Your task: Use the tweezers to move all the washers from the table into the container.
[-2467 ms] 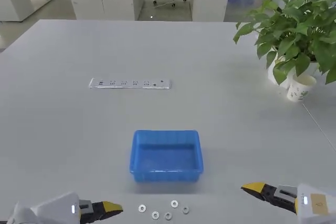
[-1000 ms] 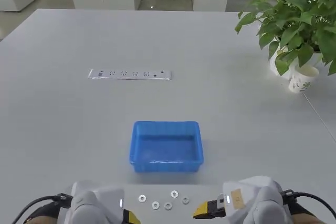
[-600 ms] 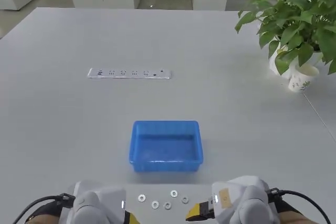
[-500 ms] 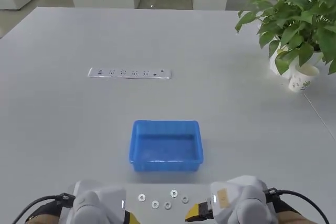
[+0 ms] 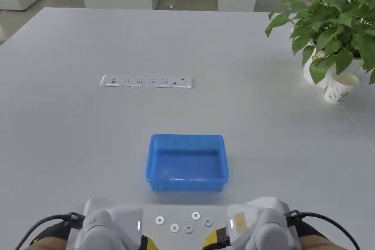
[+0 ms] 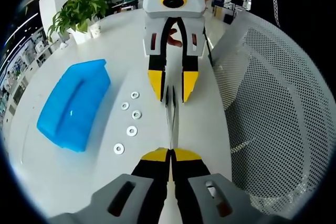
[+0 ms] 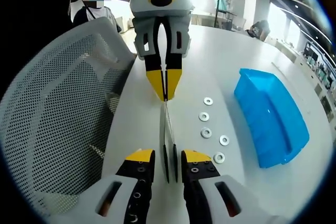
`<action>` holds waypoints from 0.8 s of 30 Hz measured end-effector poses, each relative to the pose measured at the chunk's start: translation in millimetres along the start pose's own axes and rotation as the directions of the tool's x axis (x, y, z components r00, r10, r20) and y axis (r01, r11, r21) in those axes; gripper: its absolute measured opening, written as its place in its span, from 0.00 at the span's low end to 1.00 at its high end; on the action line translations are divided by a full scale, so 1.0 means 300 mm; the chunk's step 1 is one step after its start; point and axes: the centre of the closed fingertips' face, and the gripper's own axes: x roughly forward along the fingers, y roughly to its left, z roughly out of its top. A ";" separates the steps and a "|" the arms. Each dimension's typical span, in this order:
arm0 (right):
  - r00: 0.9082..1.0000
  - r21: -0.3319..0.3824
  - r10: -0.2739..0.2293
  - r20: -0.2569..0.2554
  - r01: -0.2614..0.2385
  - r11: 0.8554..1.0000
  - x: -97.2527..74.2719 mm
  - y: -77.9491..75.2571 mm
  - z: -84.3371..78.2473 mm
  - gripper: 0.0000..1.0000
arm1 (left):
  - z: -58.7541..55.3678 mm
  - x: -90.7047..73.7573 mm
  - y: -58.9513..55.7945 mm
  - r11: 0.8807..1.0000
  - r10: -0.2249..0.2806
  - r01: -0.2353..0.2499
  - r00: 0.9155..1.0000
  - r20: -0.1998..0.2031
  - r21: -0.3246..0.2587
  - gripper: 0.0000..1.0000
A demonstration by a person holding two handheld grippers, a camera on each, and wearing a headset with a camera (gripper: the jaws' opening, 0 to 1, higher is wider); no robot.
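Observation:
Several small steel washers [image 5: 188, 224] lie on the grey table just in front of the blue container [image 5: 187, 162], which holds nothing I can see. My left gripper [image 6: 170, 153] is shut on one end of the thin metal tweezers [image 6: 171, 129]. Facing it, my right gripper [image 7: 168, 156] stands open with the tweezers [image 7: 167, 114] running between its jaws. In the head view the left gripper [image 5: 147, 242] and the right gripper [image 5: 212, 239] point at each other below the washers. The washers [image 6: 132, 130] lie beside the tweezers, toward the container [image 6: 73, 103].
A white power strip [image 5: 146, 81] lies further back on the table. A potted plant [image 5: 334, 27] and a paper cup [image 5: 340, 89] stand at the far right. A white mesh chair back [image 6: 273, 103] sits close behind the table's near edge.
The two grippers were wide apart at the lower corners; they have come together below the washers. Over the last second the right gripper edged left toward the left one.

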 end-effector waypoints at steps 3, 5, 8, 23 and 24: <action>1.000 -0.005 0.002 -0.004 -0.002 1.000 0.003 0.001 0.000 0.21 | 0.013 -0.011 -0.002 1.000 -0.002 0.002 1.000 0.005 -0.003 0.05; 1.000 -0.008 0.004 -0.005 -0.004 1.000 0.005 0.001 -0.001 0.21 | 0.017 -0.013 -0.003 1.000 -0.003 0.003 1.000 0.008 -0.004 0.04; 1.000 -0.016 0.005 -0.011 -0.005 1.000 0.007 0.002 0.000 0.20 | 0.038 -0.027 -0.005 1.000 -0.002 0.002 1.000 0.021 -0.008 0.04; 1.000 -0.063 0.010 -0.028 -0.012 0.998 0.006 0.004 0.004 0.17 | 0.110 -0.069 -0.010 1.000 -0.010 0.010 0.999 0.048 0.004 0.04; 0.999 -0.067 0.010 -0.031 -0.012 0.998 0.006 0.005 0.003 0.17 | 0.115 -0.071 -0.010 1.000 -0.011 0.010 0.999 0.049 0.007 0.04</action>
